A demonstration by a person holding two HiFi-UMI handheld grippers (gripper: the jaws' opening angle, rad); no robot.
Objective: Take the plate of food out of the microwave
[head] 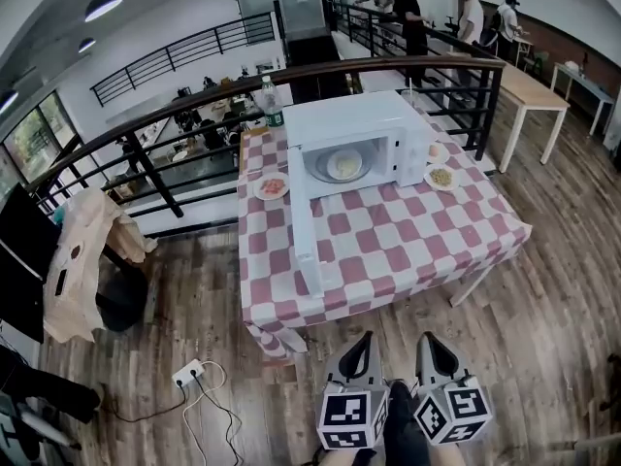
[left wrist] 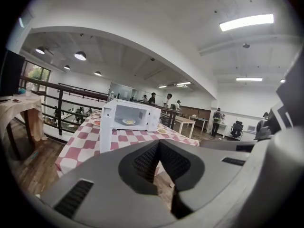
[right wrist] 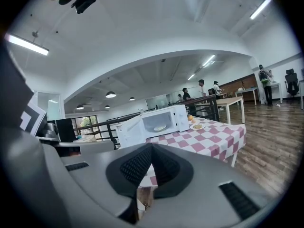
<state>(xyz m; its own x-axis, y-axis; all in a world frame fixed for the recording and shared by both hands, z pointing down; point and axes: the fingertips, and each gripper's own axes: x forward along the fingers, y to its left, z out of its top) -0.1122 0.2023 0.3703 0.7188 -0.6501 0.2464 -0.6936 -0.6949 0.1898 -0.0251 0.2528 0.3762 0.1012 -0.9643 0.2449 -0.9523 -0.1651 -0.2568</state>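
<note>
We hold both grippers low and side by side over the wooden floor [head: 194, 289], well short of the counter [head: 388, 250]. The left gripper [head: 363, 342] has its jaws pressed together with nothing between them. The right gripper [head: 428, 340] is the same, closed and empty. Both point toward the counter.

The counter wears a red-and-white checked cloth [head: 417, 231]. The white microwave [head: 354, 124] stands at its far side, and its door [head: 303, 226] is swung wide open toward us at the left. The plate [head: 344, 165] of pale yellow food sits inside the microwave, in the middle of the cavity, and we see it through the open front in all three views.

A left dish [head: 273, 186] with reddish food lies on the cloth just beside the microwave. A right dish [head: 441, 177] with yellowish food lies near its other side. A bottle [head: 273, 105] stands behind the microwave, close to the dark railing [head: 175, 115]. Several people [head: 412, 13] stand far beyond the railing.
</note>
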